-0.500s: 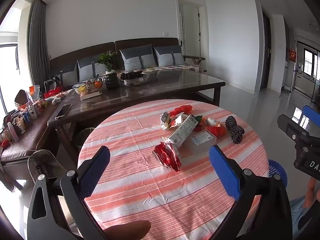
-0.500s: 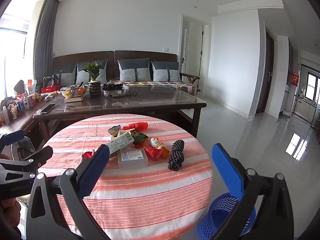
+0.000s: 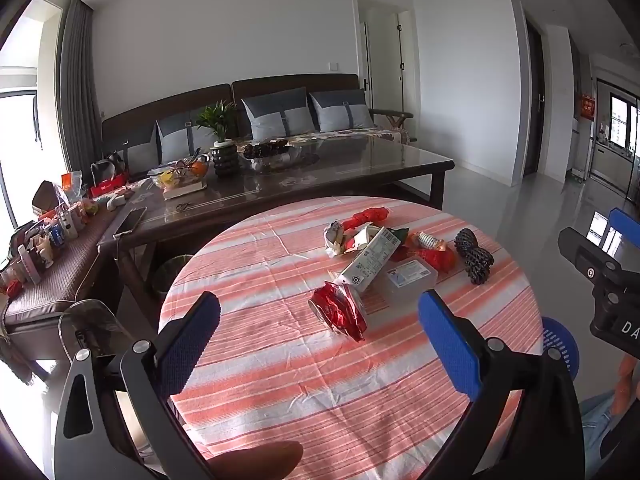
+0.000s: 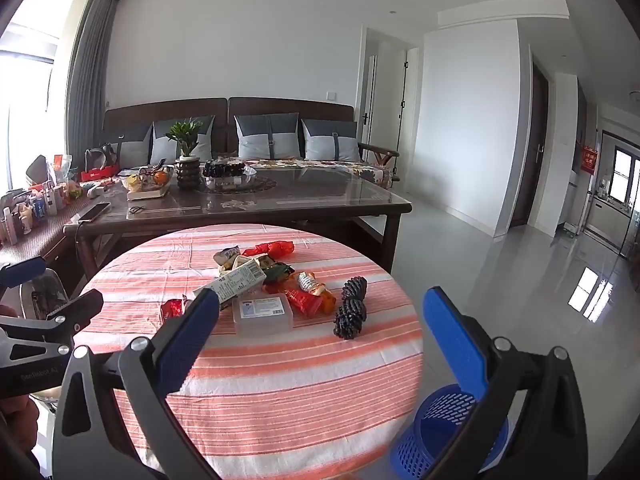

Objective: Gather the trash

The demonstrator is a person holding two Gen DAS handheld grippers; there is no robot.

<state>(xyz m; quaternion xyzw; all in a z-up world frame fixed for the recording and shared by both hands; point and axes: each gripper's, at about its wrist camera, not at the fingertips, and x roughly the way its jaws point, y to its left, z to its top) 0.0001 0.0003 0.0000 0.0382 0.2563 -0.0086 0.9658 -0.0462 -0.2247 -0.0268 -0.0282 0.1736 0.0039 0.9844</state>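
Observation:
A round table with a pink striped cloth carries a heap of trash. A crumpled red wrapper lies nearest, just ahead of my left gripper, which hovers open and empty over the cloth. Behind it lie a white carton, a clear plastic box, more red wrappers and a dark knobbly bundle. My right gripper is open and empty above the table's near edge, short of the plastic box and the bundle. A blue mesh basket stands on the floor at the table's right.
A dark glass-topped coffee table stands behind the round table with a plant, fruit bowl and phone on it, and a sofa lies beyond. A cluttered bench lines the left side. Glossy open floor spreads to the right.

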